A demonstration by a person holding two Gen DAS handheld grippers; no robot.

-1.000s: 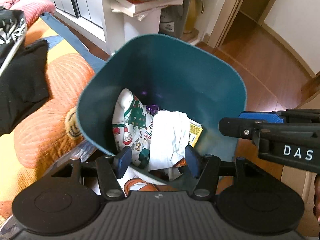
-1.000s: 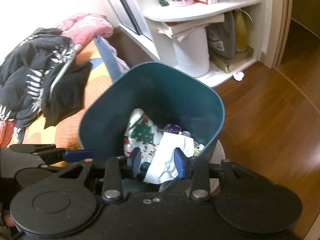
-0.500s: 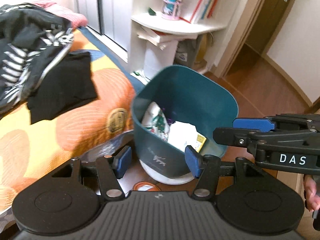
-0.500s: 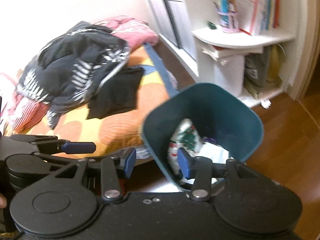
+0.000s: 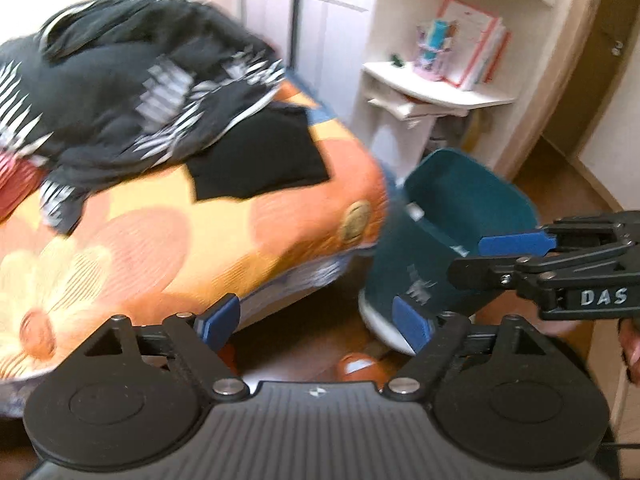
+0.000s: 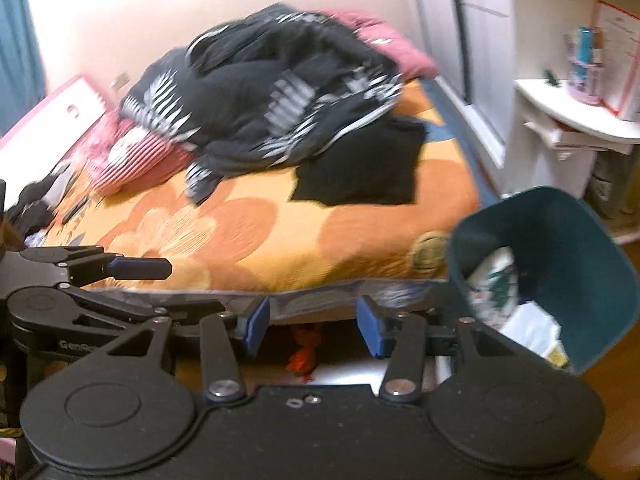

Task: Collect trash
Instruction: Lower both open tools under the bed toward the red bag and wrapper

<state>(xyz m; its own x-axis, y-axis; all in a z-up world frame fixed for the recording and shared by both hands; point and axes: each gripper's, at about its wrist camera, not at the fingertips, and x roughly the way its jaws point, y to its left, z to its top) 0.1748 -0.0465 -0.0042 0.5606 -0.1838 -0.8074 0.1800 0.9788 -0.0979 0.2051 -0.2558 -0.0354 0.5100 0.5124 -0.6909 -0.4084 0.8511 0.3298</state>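
We have pulled both the left gripper [image 5: 316, 324] and right gripper [image 6: 312, 332], jaws spread and empty, back from the teal bin [image 6: 560, 264], so the drop looks done.

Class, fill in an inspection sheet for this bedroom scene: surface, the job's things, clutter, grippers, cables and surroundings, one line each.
Surface: wooden floor beside a bed with an orange flowered cover.
Job's things: teal bin standing by the bed corner, holding a patterned wrapper and white paper.
Clutter: black patterned clothing and a flat black garment on the bed; something orange under the bed edge.
Grippers: left gripper and right gripper both have jaws apart, nothing between them.
Cables: nothing seen.
Surroundings: white corner shelf with books and a pen cup; both views blurred.
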